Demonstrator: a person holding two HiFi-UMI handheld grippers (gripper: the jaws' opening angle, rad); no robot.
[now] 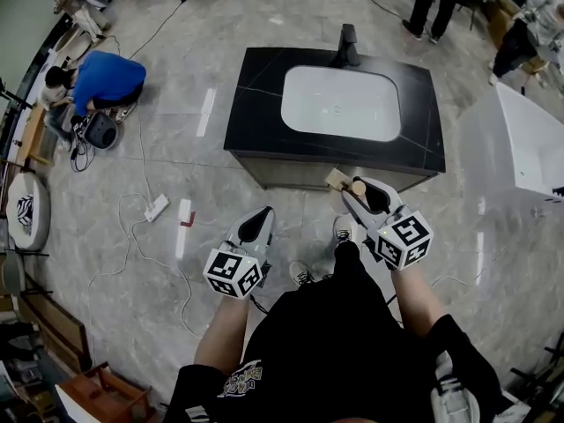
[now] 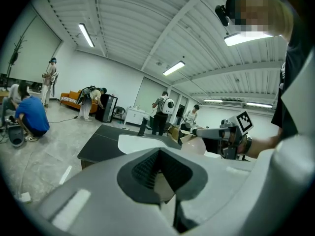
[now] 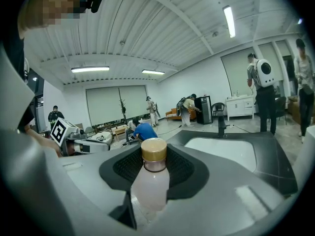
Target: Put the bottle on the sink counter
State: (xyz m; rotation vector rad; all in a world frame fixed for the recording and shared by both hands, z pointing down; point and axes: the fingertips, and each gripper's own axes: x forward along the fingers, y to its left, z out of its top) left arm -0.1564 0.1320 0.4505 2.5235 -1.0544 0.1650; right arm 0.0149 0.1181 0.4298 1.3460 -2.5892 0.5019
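A pale pink bottle (image 3: 147,183) with a gold cap (image 3: 154,150) stands upright between the jaws of my right gripper (image 3: 153,191), which is shut on it. In the head view the cap (image 1: 358,187) shows at the tip of the right gripper (image 1: 359,194), just short of the counter's near edge. The black sink counter (image 1: 256,104) holds a white basin (image 1: 342,102) and a dark faucet (image 1: 346,47). My left gripper (image 1: 260,220) hangs lower left of the counter, its jaws shut with nothing between them (image 2: 162,176).
A person in blue (image 1: 104,79) crouches on the floor at the left. A power strip with cables (image 1: 157,206) lies on the tiles. A white tub (image 1: 529,139) stands at the right. People stand beyond the counter (image 1: 432,3). A small wooden block (image 1: 336,179) sits by the counter's front.
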